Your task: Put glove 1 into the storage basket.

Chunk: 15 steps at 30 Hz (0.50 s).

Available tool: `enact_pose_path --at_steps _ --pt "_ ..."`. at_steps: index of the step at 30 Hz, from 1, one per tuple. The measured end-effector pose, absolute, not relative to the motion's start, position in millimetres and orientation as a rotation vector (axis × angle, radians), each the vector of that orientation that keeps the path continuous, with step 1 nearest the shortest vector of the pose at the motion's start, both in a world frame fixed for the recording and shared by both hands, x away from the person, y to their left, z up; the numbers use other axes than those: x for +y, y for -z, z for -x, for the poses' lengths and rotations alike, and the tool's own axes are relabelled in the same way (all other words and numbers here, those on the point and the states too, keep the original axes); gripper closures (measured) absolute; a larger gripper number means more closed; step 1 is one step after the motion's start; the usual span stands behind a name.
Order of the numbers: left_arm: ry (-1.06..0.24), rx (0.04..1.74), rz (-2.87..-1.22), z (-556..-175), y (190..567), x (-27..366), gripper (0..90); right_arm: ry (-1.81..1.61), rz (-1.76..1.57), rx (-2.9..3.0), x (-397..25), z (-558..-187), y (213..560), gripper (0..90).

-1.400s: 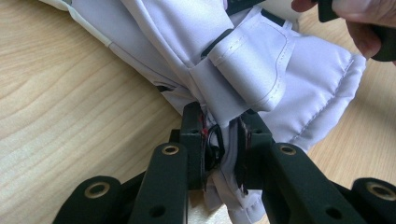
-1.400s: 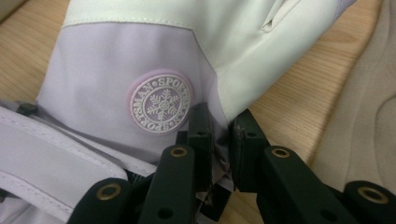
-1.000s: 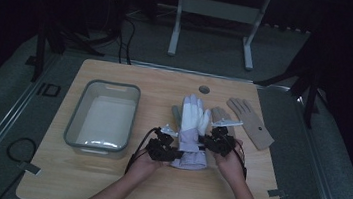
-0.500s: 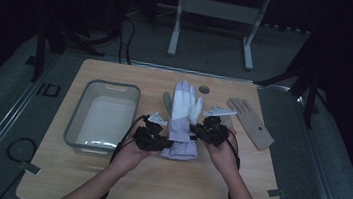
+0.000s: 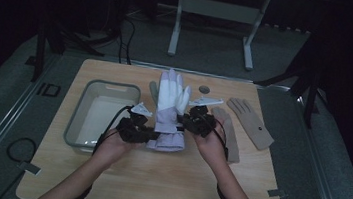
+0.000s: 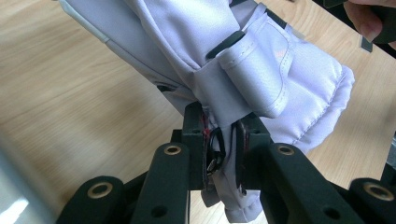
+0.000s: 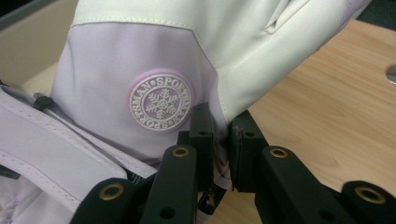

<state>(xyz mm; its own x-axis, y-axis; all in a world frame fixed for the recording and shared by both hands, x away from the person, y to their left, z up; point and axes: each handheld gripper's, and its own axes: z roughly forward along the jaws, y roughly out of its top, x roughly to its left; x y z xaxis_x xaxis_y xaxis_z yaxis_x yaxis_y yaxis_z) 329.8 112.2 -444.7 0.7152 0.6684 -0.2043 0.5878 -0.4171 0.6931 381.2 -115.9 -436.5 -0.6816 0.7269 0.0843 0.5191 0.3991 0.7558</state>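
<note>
Ski glove (image 5: 169,114) hangs pinched by its cuff between your left hand-held gripper (image 5: 146,135) and right hand-held gripper (image 5: 185,124), both clenched on fabric, so the pickup looks done while carrying it to the tub (image 5: 77,124) beside your left remains.

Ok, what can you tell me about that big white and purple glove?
The glove is a padded winter glove, white at the fingers and lilac at the cuff, with a round snowflake badge. Its smooth fabric looks puffy. It lies over the wooden table, fingers pointing away from the person. The left gripper and right gripper each pinch one edge near the cuff.
</note>
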Motion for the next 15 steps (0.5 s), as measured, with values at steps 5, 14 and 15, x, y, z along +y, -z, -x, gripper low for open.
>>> enact_pose_path --at_steps 5,14,15 --pt "-0.139 0.970 -2.121 -325 438 135 77.7 -1.173 -1.064 2.416 -94 -382 430 81.4" --pt "-0.151 1.005 -2.112 -322 428 175 77.6 -1.186 -1.014 2.445 -53 -385 420 81.4" --pt "-0.155 1.007 -2.112 -321 427 180 77.6 -1.190 -1.010 2.449 -48 -386 419 81.4"
